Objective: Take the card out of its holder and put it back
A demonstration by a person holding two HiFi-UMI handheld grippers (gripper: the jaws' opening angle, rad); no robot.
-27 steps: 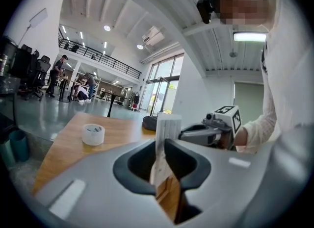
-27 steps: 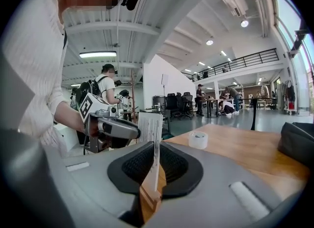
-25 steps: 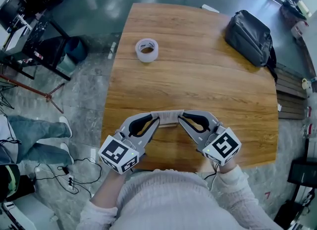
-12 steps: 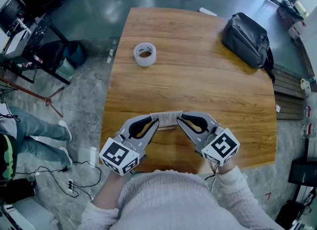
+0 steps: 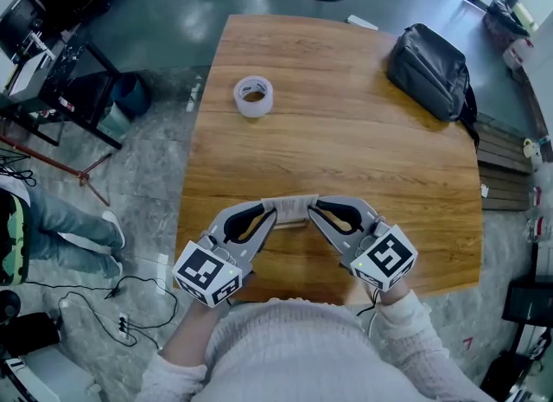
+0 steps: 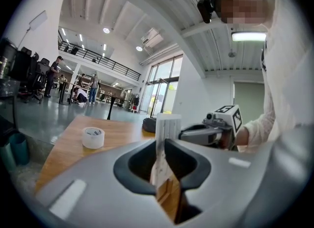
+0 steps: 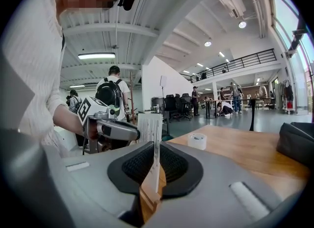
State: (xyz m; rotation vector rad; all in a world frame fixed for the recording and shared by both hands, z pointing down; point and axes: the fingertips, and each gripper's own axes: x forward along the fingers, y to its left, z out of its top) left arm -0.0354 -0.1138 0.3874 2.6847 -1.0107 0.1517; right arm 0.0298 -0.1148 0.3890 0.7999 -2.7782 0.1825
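Wooden tabletop (image 5: 346, 132) stands on a shiny grey floor in a big hall with tall windows and a balcony rail. On its far part lie a tape roll (image 5: 253, 96) and, well apart to the right, a dark bag (image 5: 430, 59).

No brand name or label can be read anywhere. The cube (image 5: 207, 272) on each gripper shows only black and white square patterns, no letters. The card (image 5: 292, 207) carries fine grey lines, close together, but they are too small to read as writing.

The card is white, thin and flat. It is held over the near part of the tabletop, in front of the person, between the two grippers. From above it appears as a narrow pale strip, and in both gripper views it stands upright, edge toward the camera. I cannot tell where the card ends and its holder begins, or whether it touches the wood.

The left gripper (image 5: 274, 211) has its jaws nearly together and pinches the left end of the card. The right gripper (image 5: 313, 208) is closed in the same way on the right end. The two grippers point toward each other, with their tips close together.
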